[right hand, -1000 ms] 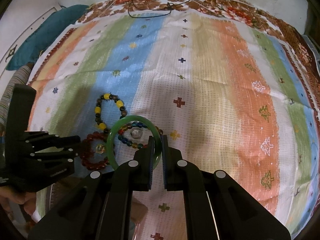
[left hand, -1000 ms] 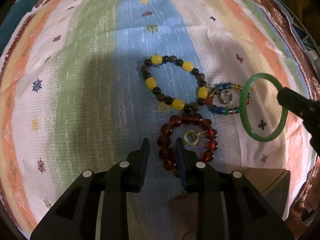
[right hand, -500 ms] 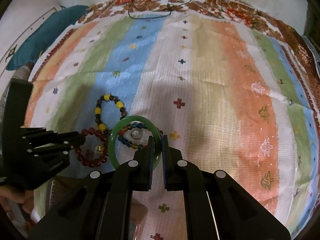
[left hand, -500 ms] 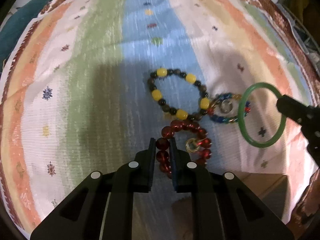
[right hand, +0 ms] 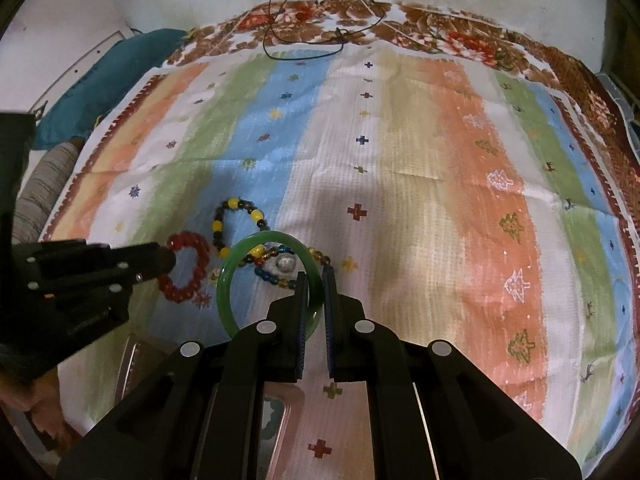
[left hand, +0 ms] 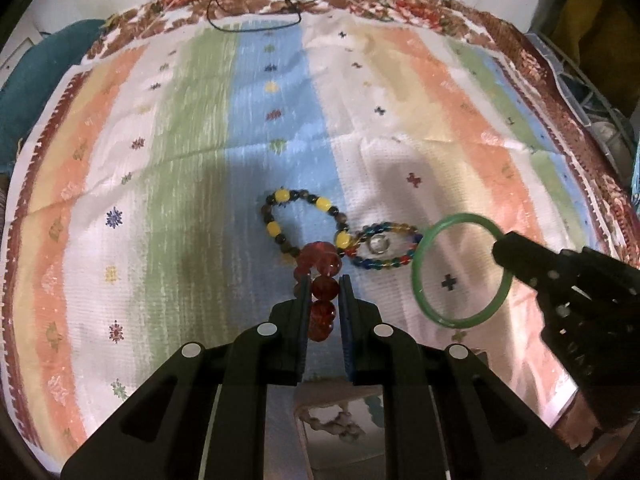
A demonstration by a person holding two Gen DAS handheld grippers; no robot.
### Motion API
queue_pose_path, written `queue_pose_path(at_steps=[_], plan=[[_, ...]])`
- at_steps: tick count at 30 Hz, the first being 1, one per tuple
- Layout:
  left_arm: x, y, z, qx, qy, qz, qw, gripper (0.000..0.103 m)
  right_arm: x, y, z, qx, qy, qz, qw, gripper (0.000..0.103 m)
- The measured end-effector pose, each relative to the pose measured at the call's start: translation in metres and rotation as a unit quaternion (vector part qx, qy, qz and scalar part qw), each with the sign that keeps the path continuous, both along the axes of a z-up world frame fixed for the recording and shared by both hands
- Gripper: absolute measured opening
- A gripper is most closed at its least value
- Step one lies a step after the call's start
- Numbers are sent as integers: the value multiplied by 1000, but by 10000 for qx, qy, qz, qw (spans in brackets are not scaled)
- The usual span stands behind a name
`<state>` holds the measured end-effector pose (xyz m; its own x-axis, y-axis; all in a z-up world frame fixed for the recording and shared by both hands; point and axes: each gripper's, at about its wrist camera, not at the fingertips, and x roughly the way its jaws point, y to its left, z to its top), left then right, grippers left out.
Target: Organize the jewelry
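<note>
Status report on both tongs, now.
Left tongs shut on red bead bracelet, lifting. Right tongs shut on green bangle. Two beaded bracelets remain on cloth; nothing blocking.

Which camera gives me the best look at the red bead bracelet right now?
Right wrist: the red bead bracelet shows as a nearly whole loop hanging from the left gripper. Left wrist shows only a bunched strand between its own fingers.

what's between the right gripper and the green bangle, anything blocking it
Nothing visible. The right gripper is already shut on the green bangle, with its rim pinched between the pads. The multicolor bead bracelet only shows through the ring, behind it.
</note>
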<state>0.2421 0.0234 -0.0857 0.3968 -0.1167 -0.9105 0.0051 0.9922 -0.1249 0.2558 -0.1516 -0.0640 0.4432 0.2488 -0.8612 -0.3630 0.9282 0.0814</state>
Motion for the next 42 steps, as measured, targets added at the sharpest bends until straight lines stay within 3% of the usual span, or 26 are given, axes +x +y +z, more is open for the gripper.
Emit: queue_pose_path(at_steps=[21, 42], plan=[[-51, 0, 53, -228, -600, -16, 9979, 13, -42, -12, 22, 190, -233, 79, 9995, 8], [-102, -3, 71, -474, -832, -58, 9954, 13, -81, -16, 33, 333, -364, 166, 9986, 8]])
